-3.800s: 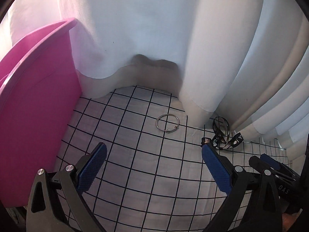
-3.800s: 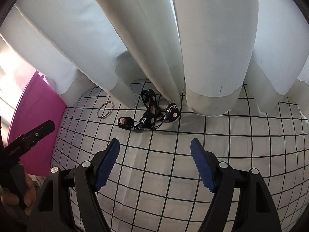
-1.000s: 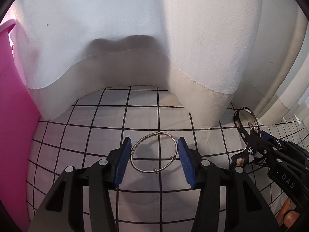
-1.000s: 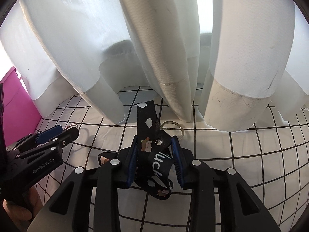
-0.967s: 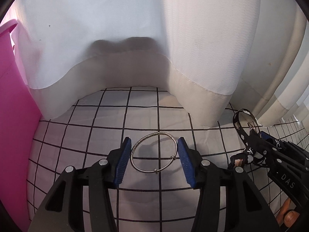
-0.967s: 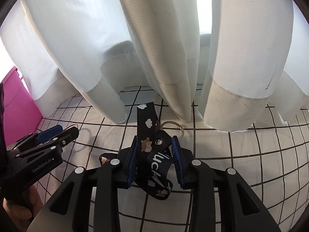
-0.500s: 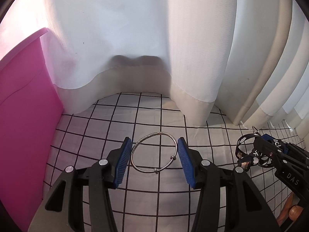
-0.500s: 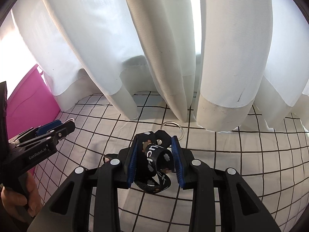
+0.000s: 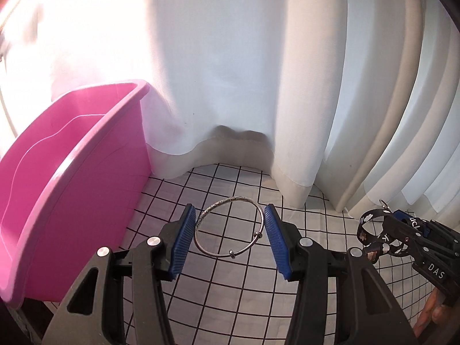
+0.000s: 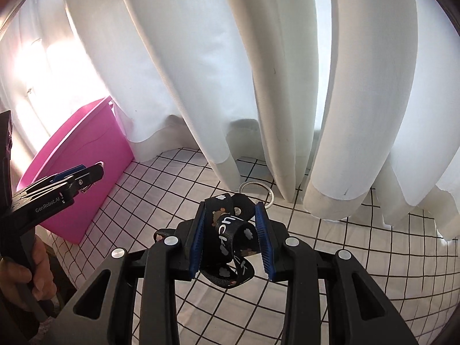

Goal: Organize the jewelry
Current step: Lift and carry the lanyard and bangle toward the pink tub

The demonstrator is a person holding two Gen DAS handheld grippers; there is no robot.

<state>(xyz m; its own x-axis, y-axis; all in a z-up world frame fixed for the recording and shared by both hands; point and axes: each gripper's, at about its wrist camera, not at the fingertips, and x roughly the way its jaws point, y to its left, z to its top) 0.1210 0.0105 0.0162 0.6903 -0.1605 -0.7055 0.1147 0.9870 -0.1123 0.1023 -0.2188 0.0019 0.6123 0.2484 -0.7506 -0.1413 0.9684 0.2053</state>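
Note:
My left gripper (image 9: 230, 230) is shut on a thin silver bangle (image 9: 229, 228), held flat between the blue pads and lifted above the checked cloth. My right gripper (image 10: 231, 228) is shut on a bunched black lanyard strap (image 10: 230, 241) with cloud prints and a metal key ring (image 10: 256, 189) at its far end, also lifted. The right gripper with the strap shows in the left wrist view (image 9: 402, 230). The left gripper shows at the left of the right wrist view (image 10: 72, 181). A pink bin (image 9: 72, 172) stands to the left, also in the right wrist view (image 10: 83, 166).
A white cloth with a black grid (image 9: 230, 281) covers the surface. White curtains (image 9: 230, 72) hang along the back and touch the cloth. The pink bin has an inner divider wall (image 9: 66, 129).
Both grippers have risen and pulled back from the curtain with their items. The pink bin's open top has come into the left wrist view.

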